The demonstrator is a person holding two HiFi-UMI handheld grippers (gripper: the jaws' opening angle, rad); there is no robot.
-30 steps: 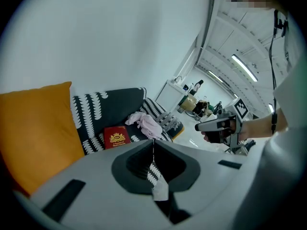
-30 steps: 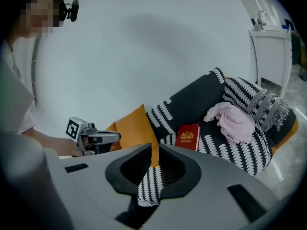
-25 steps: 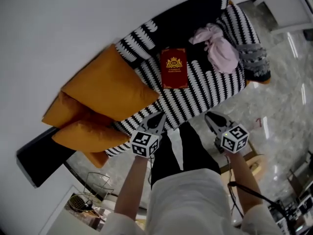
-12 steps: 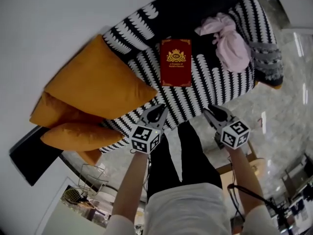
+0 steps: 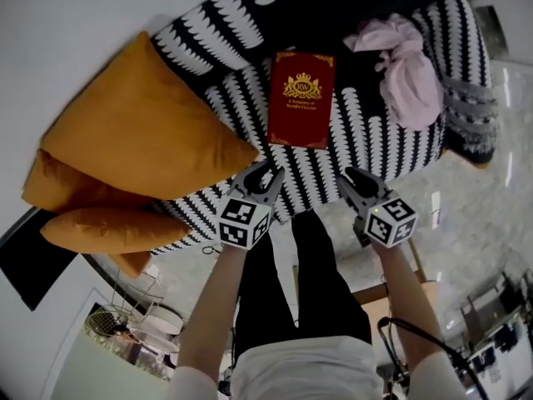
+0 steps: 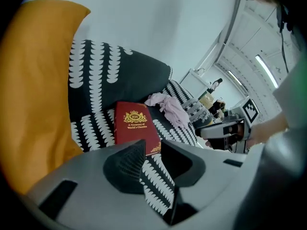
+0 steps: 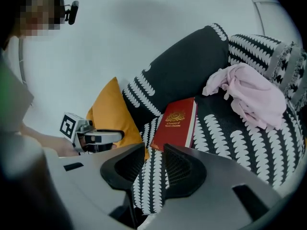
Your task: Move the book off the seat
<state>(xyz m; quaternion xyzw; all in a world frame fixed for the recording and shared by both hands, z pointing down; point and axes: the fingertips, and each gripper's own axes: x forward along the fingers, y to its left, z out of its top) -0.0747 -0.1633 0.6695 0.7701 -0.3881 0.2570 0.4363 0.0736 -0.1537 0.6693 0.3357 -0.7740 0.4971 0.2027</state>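
The dark red hardcover book [image 5: 301, 98] lies flat on the black-and-white patterned sofa seat [image 5: 375, 140], midway between its side edges. Its cover bears a gold crest lettered "RW", with the gold title "A Treasury of World's Classics" beneath.

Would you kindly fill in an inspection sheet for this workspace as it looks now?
Surface: the seat has a black-and-white patterned cover.
Job's things: the red book lies flat on the seat, cover up, untouched.
Clutter: a pink cloth is bunched to the right of the book, and orange cushions are piled to its left.
Grippers: the left gripper and right gripper are at the seat's front edge, jaws opening, nothing between them.
Cables: a black cable runs by the person's right arm.
Surroundings: marbled floor, white wall.
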